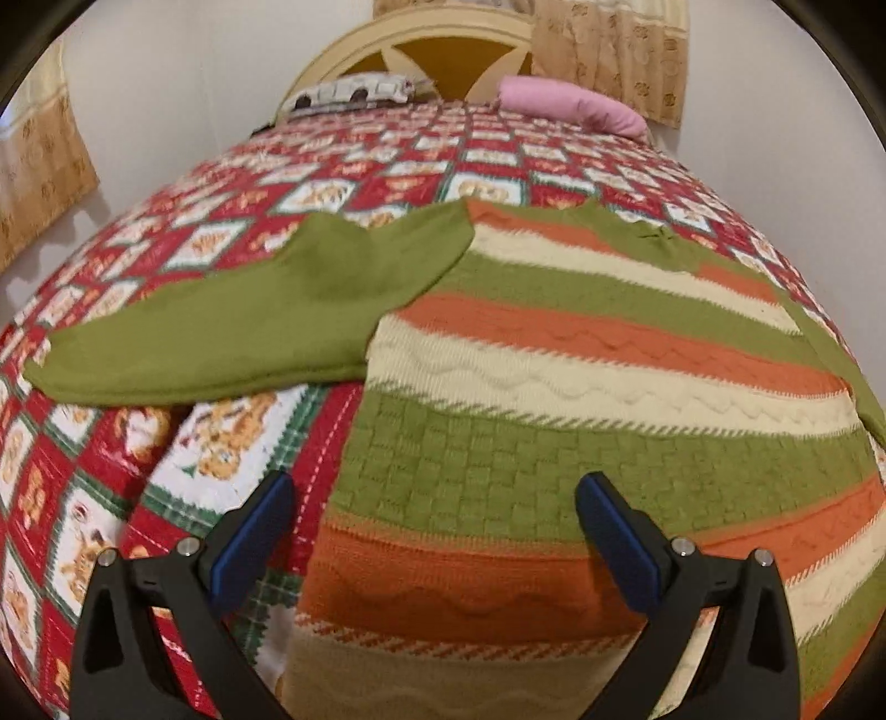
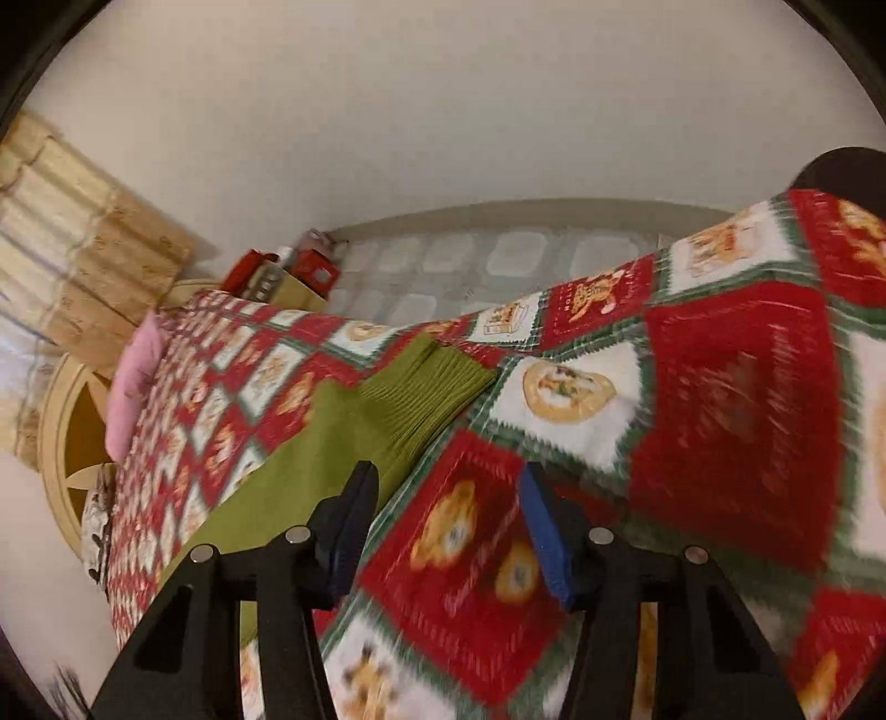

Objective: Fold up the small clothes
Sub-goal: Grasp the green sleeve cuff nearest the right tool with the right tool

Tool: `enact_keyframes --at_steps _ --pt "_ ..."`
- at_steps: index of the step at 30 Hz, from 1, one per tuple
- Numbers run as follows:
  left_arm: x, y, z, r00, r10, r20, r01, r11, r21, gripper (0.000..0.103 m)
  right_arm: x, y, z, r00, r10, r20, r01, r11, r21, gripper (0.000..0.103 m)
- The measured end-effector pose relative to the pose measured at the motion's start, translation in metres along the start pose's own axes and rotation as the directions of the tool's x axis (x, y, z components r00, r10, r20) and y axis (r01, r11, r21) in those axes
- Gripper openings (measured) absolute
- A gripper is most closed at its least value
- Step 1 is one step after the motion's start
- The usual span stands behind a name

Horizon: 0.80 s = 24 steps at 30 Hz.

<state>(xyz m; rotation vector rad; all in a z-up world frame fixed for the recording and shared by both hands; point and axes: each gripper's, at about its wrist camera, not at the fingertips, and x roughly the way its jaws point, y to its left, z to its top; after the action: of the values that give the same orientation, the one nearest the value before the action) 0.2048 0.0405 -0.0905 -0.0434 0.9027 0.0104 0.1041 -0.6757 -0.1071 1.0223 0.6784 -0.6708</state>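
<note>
Knitted wool in green, orange and cream bands: one sweater [image 1: 581, 387] lay flat on the bed's quilt [image 1: 183, 471], its hem nearest the left wrist camera. One plain green sleeve [image 1: 232, 327] stretched out to the left of the body in that view; a second green sleeve ran down the body's right edge. One small green bow sat near the neckline. No label or brand showed on the sweater.

Left tongs [image 1: 434, 531]: wide open, holding nothing, poised over the sweater's lower left edge, one blue pad over the quilt and the other over the knit.

Right tongs [image 2: 443, 526]: partly open, holding nothing, only quilt between the pads. One green sleeve with a ribbed cuff [image 2: 426, 387] lay just beside the left pad in this view; whether the pad touched it cannot be told. This view was blurred.

Quilt: red and white squares edged in green, printed with bears. Some red squares carried script, too blurred to read.

Beyond, in the left wrist view: one pink pillow [image 1: 570, 102], one patterned pillow [image 1: 354, 91], one cream headboard [image 1: 443, 33], two tan curtains [image 1: 609, 50]. Red boxes [image 2: 288, 271] stood past the bed in the right wrist view; their print was unreadable.
</note>
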Motion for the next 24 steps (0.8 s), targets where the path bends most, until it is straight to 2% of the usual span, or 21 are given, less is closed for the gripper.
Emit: enact_keyframes --at_steps 4,10,12,13,14,17,20,24 --pt "0.005 0.004 0.001 0.999 -0.028 -0.016 0.027 0.999 -0.046 0.103 0.033 -0.001 0.014 1.0 -0.018 -0.017 0.018 0.999 0.044 0.054" --pt "0.007 0.001 0.003 1.0 -0.013 -0.019 0.012 0.999 -0.031 0.103 0.059 0.018 0.025 0.999 -0.035 -0.018 0.035 0.999 -0.015 0.047" --pt "0.008 0.001 0.003 1.0 -0.011 -0.019 0.011 0.999 -0.03 0.103 0.064 0.026 0.025 0.996 -0.083 -0.018 0.081 0.992 -0.092 0.034" --pt "0.008 0.002 0.003 1.0 -0.012 -0.019 0.012 0.999 -0.031 0.103 0.064 0.028 0.025 0.995 -0.099 -0.015 0.096 0.988 -0.121 0.02" --pt "0.008 0.002 0.003 1.0 -0.013 -0.019 0.013 0.999 -0.031 0.103 0.065 0.029 0.025 0.994 -0.109 -0.014 0.106 0.985 -0.139 0.016" --pt "0.008 0.002 0.003 1.0 -0.013 -0.019 0.013 0.999 -0.031 0.103 0.06 0.018 0.029 0.998 -0.06 -0.021 0.057 0.993 -0.102 0.007" --pt "0.008 0.001 0.003 1.0 -0.014 -0.019 0.014 0.999 -0.032 0.103 0.039 0.017 0.032 1.0 0.012 0.02 -0.01 0.998 -0.065 0.007" --pt "0.008 0.001 0.003 1.0 -0.015 -0.017 0.014 0.999 -0.033 0.103 -0.001 0.043 0.034 0.989 0.121 0.08 -0.112 0.988 -0.106 0.007"
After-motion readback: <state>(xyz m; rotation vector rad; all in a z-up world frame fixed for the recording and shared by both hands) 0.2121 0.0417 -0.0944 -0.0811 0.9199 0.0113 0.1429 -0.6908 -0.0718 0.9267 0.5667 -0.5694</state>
